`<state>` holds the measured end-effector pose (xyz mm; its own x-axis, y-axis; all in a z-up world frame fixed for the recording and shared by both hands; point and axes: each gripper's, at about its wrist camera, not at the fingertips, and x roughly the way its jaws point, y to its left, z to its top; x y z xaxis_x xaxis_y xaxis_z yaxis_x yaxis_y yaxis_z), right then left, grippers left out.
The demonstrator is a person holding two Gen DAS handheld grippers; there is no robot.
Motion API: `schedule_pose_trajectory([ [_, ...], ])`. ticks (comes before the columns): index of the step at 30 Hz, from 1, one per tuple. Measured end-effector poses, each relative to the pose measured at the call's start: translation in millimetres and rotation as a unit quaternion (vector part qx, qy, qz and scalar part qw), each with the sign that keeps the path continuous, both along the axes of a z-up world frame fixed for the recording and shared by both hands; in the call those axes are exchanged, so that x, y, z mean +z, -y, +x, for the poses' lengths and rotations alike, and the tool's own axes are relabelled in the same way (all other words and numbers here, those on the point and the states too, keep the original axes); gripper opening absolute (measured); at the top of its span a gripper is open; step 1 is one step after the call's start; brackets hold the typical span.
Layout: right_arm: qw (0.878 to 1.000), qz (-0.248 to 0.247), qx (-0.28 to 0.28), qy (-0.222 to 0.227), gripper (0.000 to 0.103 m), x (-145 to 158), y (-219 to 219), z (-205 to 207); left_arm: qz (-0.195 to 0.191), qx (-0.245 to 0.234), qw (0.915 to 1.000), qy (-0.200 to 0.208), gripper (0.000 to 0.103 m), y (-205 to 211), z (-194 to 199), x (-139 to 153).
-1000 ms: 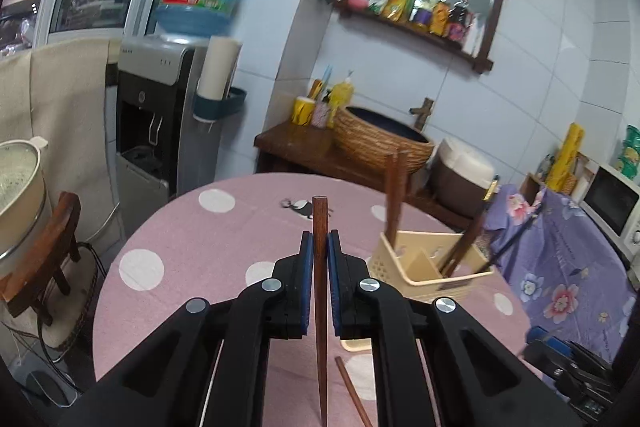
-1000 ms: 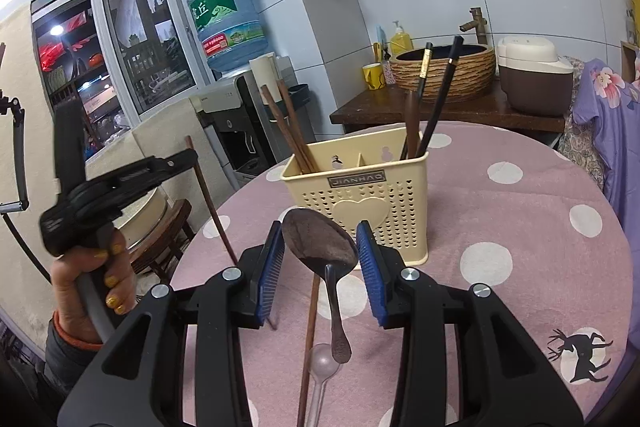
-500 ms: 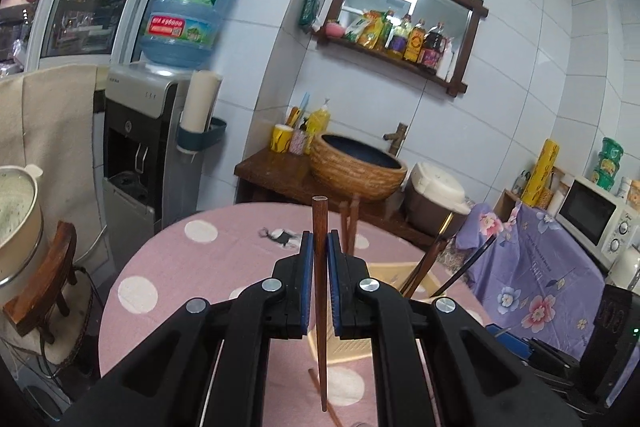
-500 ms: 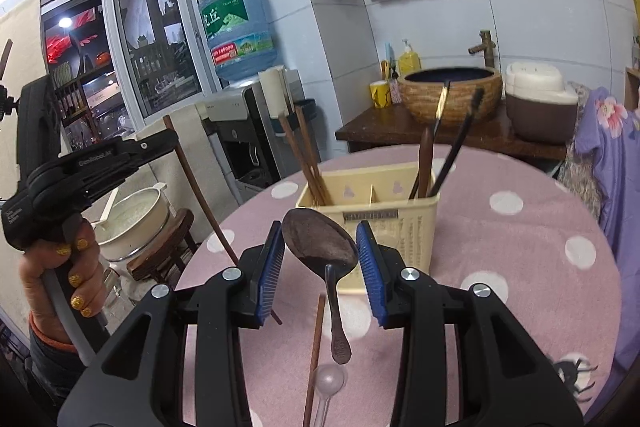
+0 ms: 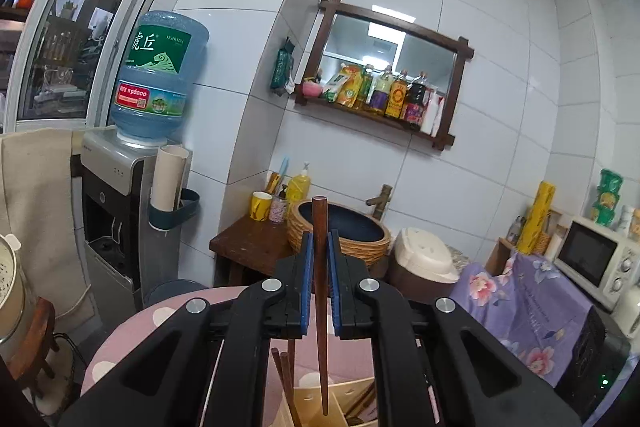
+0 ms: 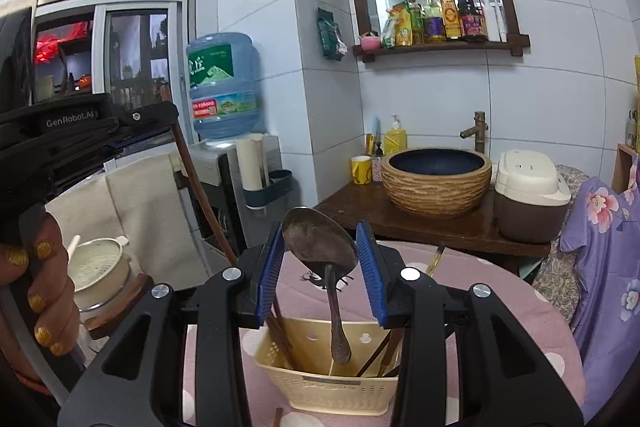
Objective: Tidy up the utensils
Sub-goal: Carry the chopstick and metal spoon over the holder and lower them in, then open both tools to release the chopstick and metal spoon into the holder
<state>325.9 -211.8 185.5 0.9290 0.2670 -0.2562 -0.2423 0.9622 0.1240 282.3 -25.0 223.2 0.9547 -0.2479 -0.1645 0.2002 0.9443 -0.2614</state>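
Observation:
My left gripper [image 5: 319, 247] is shut on a brown wooden chopstick [image 5: 320, 291] held upright, its lower tip hanging over the cream utensil basket [image 5: 312, 397]. From the right wrist view the left gripper [image 6: 152, 131] is at the left with the chopstick [image 6: 200, 195] slanting down. My right gripper [image 6: 320, 239] is shut on a dark metal spoon [image 6: 320, 243], bowl up, handle hanging over the basket [image 6: 320, 383]. The basket holds several chopsticks [image 6: 280, 339] in its compartments.
The basket stands on a round pink polka-dot table [image 6: 520, 307]. Behind it are a wooden counter [image 6: 420, 223] with a woven basin [image 6: 436, 179] and rice cooker [image 6: 528, 195], a water dispenser [image 5: 120, 195], and a stool with a pot [image 6: 100, 267].
Both grippers rose and moved over the basket, which now sits low in both views. The chopstick tip and the spoon handle now hang above the basket's compartments.

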Motion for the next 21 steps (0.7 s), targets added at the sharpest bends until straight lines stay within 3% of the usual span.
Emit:
schedule_pose_trajectory([
  [9, 0.999, -0.018, -0.007, -0.050, 0.038, -67.7, -1.9, 15.2, 0.016, -0.002, 0.9980, -0.062, 0.008, 9.2, 16.9, -69.9],
  [15, 0.997, -0.044, -0.014, -0.056, 0.037, -94.4, -10.1, 14.1, 0.043, -0.007, 0.9951, -0.089, 0.008, 18.4, 18.2, -101.6],
  [21, 0.997, -0.043, -0.020, -0.058, 0.038, -109.3, -6.6, 11.0, 0.041, -0.009, 0.9930, -0.111, 0.008, 15.6, 20.6, -121.4],
])
